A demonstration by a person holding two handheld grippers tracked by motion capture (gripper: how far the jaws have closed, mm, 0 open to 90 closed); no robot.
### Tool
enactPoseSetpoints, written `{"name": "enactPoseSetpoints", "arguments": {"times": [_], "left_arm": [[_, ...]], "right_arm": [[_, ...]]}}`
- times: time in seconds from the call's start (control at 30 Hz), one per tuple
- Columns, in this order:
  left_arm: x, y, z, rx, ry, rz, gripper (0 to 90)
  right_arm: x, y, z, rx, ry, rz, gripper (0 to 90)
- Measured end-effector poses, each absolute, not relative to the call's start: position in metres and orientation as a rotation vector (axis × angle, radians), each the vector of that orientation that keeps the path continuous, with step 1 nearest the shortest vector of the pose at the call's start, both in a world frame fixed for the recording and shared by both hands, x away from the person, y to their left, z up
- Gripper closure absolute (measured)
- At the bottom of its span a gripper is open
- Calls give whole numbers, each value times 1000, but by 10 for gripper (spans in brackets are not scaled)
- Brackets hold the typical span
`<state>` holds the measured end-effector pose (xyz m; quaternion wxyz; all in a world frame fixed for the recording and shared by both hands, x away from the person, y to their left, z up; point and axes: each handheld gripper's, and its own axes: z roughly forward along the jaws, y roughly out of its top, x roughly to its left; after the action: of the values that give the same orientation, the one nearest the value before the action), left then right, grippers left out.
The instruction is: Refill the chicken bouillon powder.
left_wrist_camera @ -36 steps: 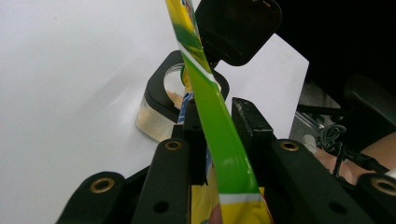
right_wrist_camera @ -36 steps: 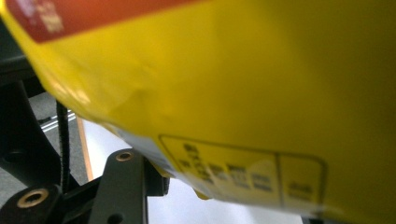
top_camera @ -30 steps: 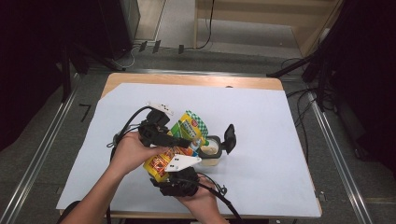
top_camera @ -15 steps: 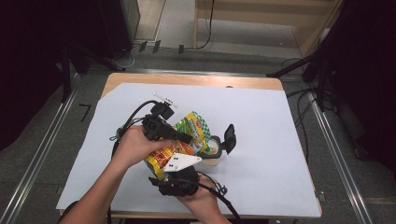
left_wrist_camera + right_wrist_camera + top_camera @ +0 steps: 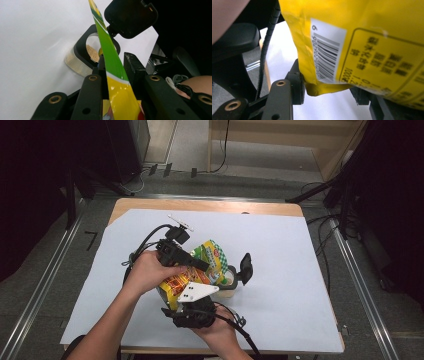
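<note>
Yellow and green foil makes up the snack bag (image 5: 192,275), which hangs above the middle of the table (image 5: 300,270) with 2 grippers on it. Nearest the person, the right gripper (image 5: 192,312) sits under the bag's lower end. In the right gripper view the crimped yellow bottom edge with its white barcode label (image 5: 325,57) dips between the 2 black jaws; whether the pads actually press on the foil cannot be told from the frames. Just beyond, the left gripper (image 5: 182,257) comes across from the left side over the bag. In the left gripper view the bag (image 5: 112,65) runs edge-on up the middle, green above and yellow below; the left-hand jaw lies against the foil and the other stands close beside it, so this gripper is closed on the bag, and its jaws have just been closing on it.

Past the bag's upper end stands a clear round container (image 5: 82,58) with a black rim, resting on the white sheet (image 5: 280,245) that covers the table. Some light brown contents (image 5: 93,53) show inside it. Its black lid (image 5: 131,17) stands flipped up on the far side, rising beside the bag's green top. In the high view the bag overlaps the container's near side. Black cables (image 5: 145,242) loop over the sheet to the left of the hands.
</note>
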<state>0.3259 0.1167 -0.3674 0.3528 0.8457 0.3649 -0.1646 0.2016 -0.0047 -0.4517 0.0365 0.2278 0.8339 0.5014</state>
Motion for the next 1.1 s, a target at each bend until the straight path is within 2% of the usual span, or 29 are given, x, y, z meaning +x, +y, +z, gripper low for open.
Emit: {"name": "enactPoseSetpoints", "arguments": {"times": [0.5,0.83,1.1], "left_arm": [[330,125,-365,2132,1004,-455,676],[331,121,-365,2121,1026,-504,694],[328,118,-363,2151,1025,-468,715]], "right_arm": [[206,-16,-446,719,2550,1609,550],[205,-14,-442,712,2558,1615,542],[203,-13,-442,674,2554,1596,540]]}}
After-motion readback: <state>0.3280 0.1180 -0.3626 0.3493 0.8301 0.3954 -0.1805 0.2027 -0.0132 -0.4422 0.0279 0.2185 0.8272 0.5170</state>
